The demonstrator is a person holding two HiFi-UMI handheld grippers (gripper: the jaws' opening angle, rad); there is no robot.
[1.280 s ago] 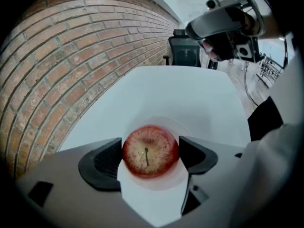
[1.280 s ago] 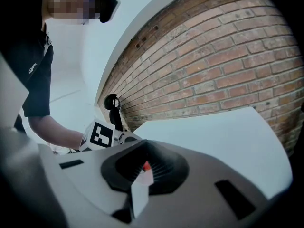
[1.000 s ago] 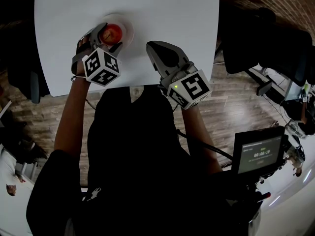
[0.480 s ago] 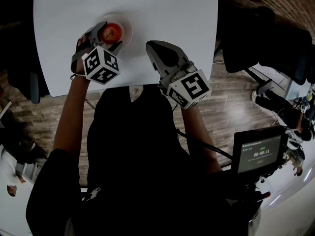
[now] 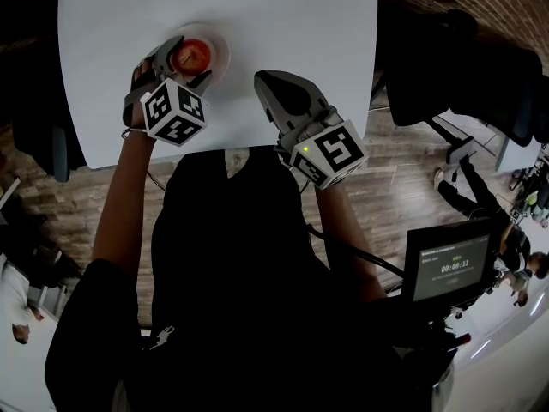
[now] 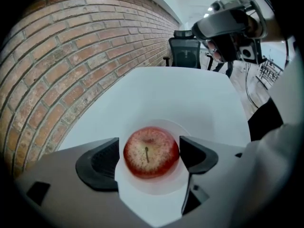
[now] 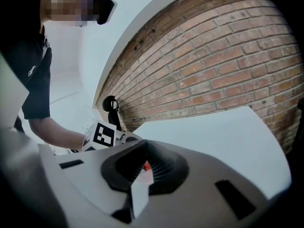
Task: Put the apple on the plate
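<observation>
Red round apple point(image 6: 151, 151): seated on small white round plate point(image 6: 155, 186), my left gripper point(image 6: 149, 156) parted loosely around it, apparently for release; right gripper point(image 7: 144, 168) pinched together, empty, parked aside.

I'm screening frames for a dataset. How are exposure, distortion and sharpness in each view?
Head view: the white table is blown out, the person's torso nearly black. Left gripper view: fisheye bows the brick wall; the apple on the plate is sharp, evenly lit. Right gripper view: same bowing, mosaic patch top left.
</observation>
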